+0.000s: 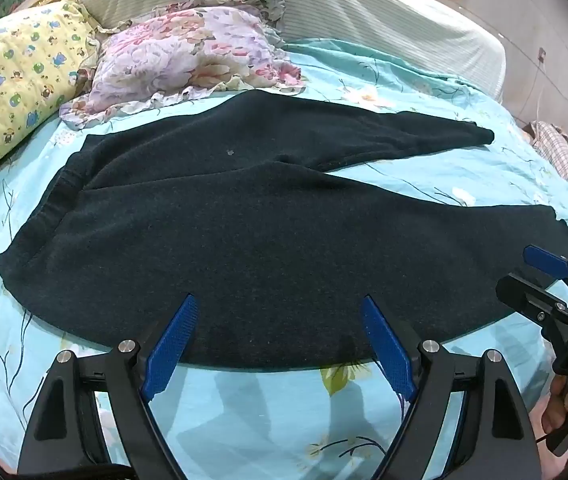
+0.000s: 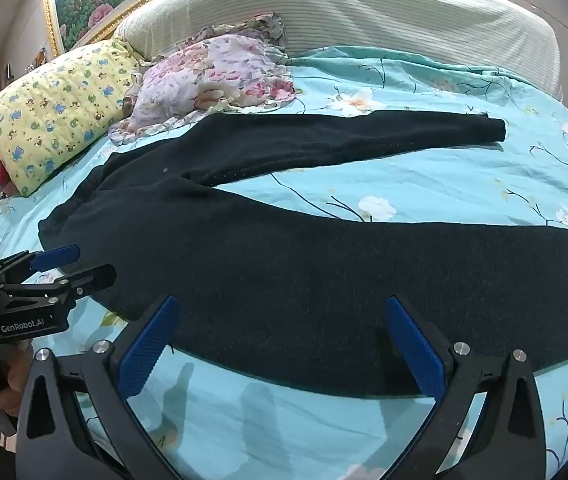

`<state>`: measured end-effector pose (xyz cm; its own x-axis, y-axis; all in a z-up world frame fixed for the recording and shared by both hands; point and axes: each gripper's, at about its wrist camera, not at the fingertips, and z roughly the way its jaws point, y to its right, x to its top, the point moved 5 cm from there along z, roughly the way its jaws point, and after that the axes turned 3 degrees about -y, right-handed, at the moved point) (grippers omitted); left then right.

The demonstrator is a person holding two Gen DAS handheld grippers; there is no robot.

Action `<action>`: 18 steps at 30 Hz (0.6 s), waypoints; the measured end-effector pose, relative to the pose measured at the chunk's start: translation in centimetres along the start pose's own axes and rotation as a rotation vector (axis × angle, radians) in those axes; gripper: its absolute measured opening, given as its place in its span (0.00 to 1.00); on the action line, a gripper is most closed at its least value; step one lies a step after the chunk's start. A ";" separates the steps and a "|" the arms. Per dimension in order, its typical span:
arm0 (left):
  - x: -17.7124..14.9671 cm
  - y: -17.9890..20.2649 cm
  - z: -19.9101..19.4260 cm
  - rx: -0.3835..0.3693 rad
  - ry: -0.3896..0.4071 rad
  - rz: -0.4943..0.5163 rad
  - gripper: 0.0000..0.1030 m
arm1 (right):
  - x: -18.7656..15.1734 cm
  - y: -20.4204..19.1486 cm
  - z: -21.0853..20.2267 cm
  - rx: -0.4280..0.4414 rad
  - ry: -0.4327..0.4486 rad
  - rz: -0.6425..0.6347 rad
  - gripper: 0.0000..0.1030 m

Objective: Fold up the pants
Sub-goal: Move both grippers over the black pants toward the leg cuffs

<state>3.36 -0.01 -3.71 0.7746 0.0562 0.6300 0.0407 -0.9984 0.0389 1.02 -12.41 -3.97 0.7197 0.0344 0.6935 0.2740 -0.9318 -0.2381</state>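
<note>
Dark pants [image 1: 220,232] lie spread flat on the bed, waistband to the left, two legs reaching right, with a gap between the legs. They also show in the right wrist view [image 2: 323,272]. My left gripper [image 1: 278,300] is open and empty, hovering just over the near edge of the pants close to the waist side. My right gripper [image 2: 282,302] is open and empty over the near edge of the nearer leg. Each gripper shows in the other's view: the right one at the right edge [image 1: 523,276], the left one at the left edge [image 2: 84,264].
The bed has a turquoise floral sheet [image 1: 244,408]. A yellow patterned pillow [image 1: 16,88] and a pink floral pillow [image 1: 188,56] lie beyond the waistband. A striped headboard [image 1: 323,4] stands behind. A checked cloth [image 1: 555,148] lies at the far right.
</note>
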 end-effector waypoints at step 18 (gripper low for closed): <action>-0.1 0.4 0.3 -0.010 -0.013 0.001 0.82 | -0.1 0.0 0.1 0.007 -0.004 0.008 1.00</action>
<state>3.52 -0.38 -4.03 0.7827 0.0547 0.6200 0.0337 -0.9984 0.0457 0.98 -12.40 -4.09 0.7244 0.0282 0.6888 0.2726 -0.9295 -0.2485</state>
